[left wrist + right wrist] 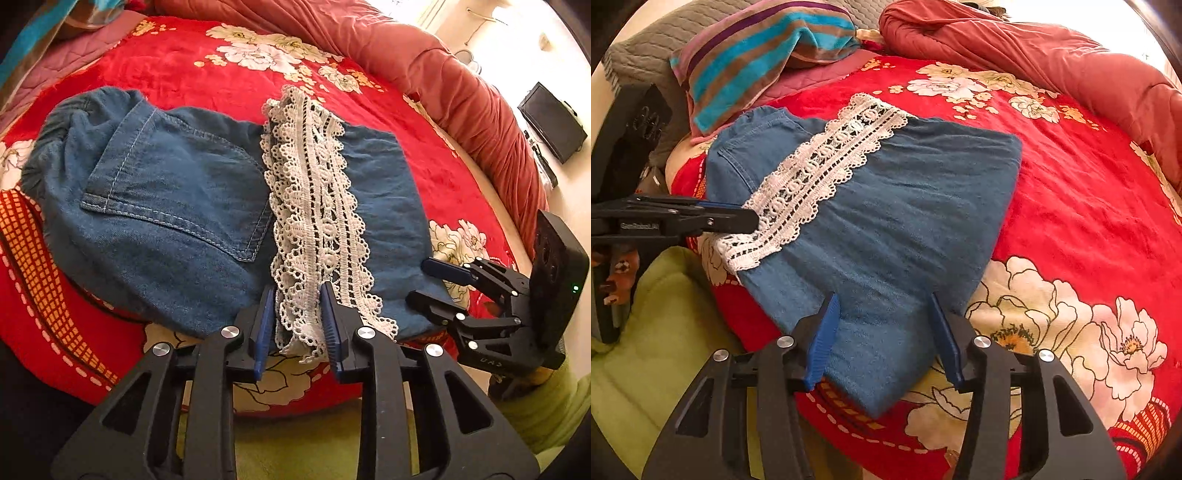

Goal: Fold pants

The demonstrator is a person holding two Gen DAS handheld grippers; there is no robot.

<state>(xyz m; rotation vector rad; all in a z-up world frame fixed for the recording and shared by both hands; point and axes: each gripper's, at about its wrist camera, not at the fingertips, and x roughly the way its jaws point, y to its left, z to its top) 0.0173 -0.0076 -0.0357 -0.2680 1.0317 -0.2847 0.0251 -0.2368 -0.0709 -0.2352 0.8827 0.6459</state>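
The red floral bedspread (1089,206) fills both views, and the pants (177,206) lie on it near its front edge, already doubled over into a broad, flattish denim block. Their long axis runs from about nine o'clock, where the gathered waist and a stitched back pocket (177,188) sit, toward three o'clock in the left wrist view. This looks like light, soft denim: limp, not slippery, likely to sag and crease unless lifted at two points, so the near edge at both sides seems the sensible hold. A white lace band (317,221) crosses the denim from twelve to six o'clock; it is openwork and could snag, so a grip is better taken through the cloth layers than on lace alone. The right gripper (882,328) stands with jaws apart, straddling the near denim edge at six o'clock without pinching it. The left gripper (295,325) has its jaws narrowly apart around the lace's near end; whether the pads actually press it I cannot tell.
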